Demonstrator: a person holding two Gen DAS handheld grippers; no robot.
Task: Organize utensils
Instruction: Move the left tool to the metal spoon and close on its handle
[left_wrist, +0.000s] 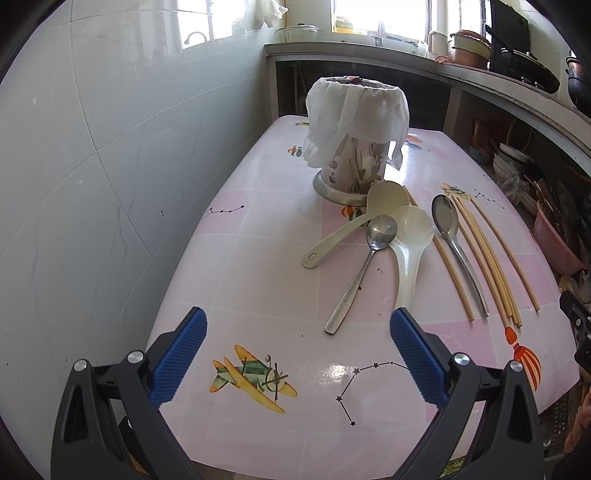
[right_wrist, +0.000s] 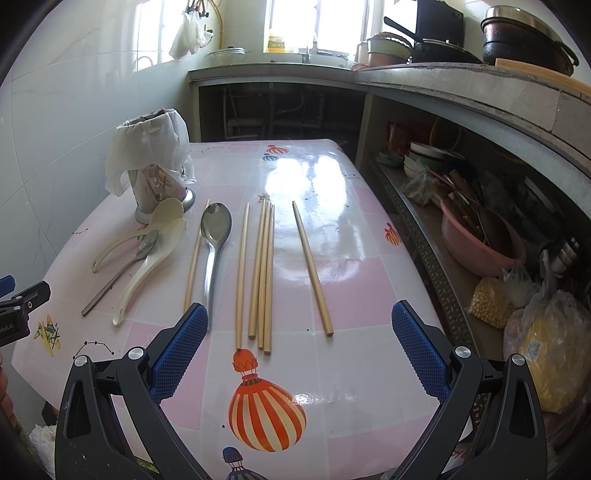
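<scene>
A metal utensil holder (left_wrist: 351, 162) (right_wrist: 155, 184) draped with a white plastic bag stands on the pink patterned table (left_wrist: 258, 258) (right_wrist: 351, 240). In front of it lie two cream plastic spoons (left_wrist: 406, 251) (right_wrist: 147, 266), a small metal spoon (left_wrist: 365, 262) (right_wrist: 122, 273), a large metal spoon (left_wrist: 454, 243) (right_wrist: 214, 243) and several wooden chopsticks (left_wrist: 491, 266) (right_wrist: 262, 273). My left gripper (left_wrist: 297, 321) hovers open near the table's front edge, short of the spoon handles. My right gripper (right_wrist: 299, 317) stands open over the near ends of the chopsticks. Neither holds anything.
A white tiled wall (left_wrist: 92, 166) runs along the table's left side. A concrete counter (right_wrist: 461, 88) with pots wraps the back and right. Under it a shelf holds bowls, a pink basin (right_wrist: 480, 240) and plastic bags (right_wrist: 546, 343).
</scene>
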